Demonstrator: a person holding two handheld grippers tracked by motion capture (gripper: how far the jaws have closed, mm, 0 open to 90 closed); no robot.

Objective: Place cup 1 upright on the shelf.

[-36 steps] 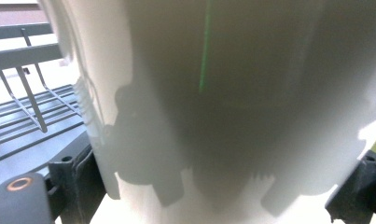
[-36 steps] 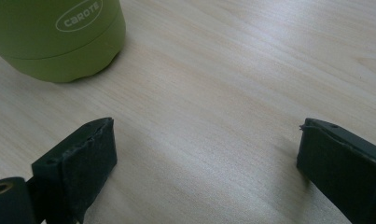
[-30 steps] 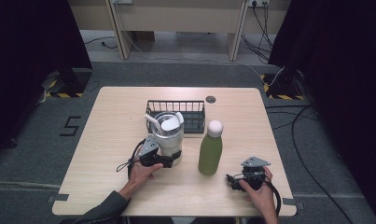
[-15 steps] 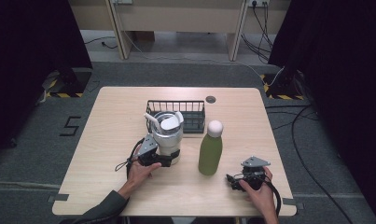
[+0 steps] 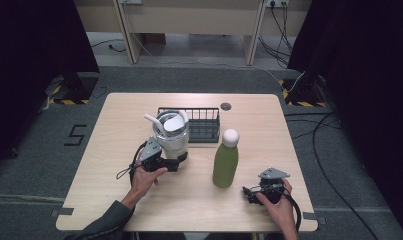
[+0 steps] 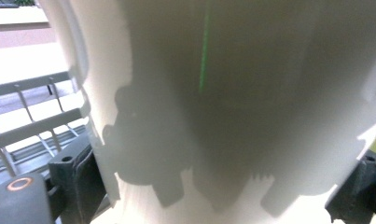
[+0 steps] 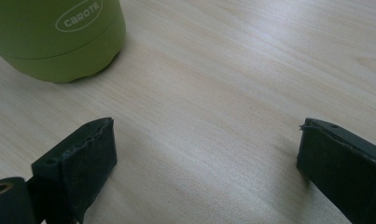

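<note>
left gripper [image 5: 175, 162] is at the bottom part of the white tumbler [image 5: 171, 132], with one jaw on each side of its round wall, as the left gripper view shows; if the pads really press the wall or stand just off it, i cannot tell. the tumbler stands upright on the desk [image 5: 114, 150], just in front of the black wire basket [image 5: 201, 122] and touching or almost touching its front edge. it has a lid on top and a straw that leans to the left.

i think the tumbler is stiff and smooth, so it can slip in the pads. with its wide body and the lid it may be top-heavy. a hold low on the wall is steady for sliding, but for lifting i would take it nearer the middle.

to the right of the tumbler stands the green bottle [image 5: 225, 160]. farther right, the right gripper [image 5: 249, 192] rests on the desk with jaws wide apart, holding nothing.
</note>
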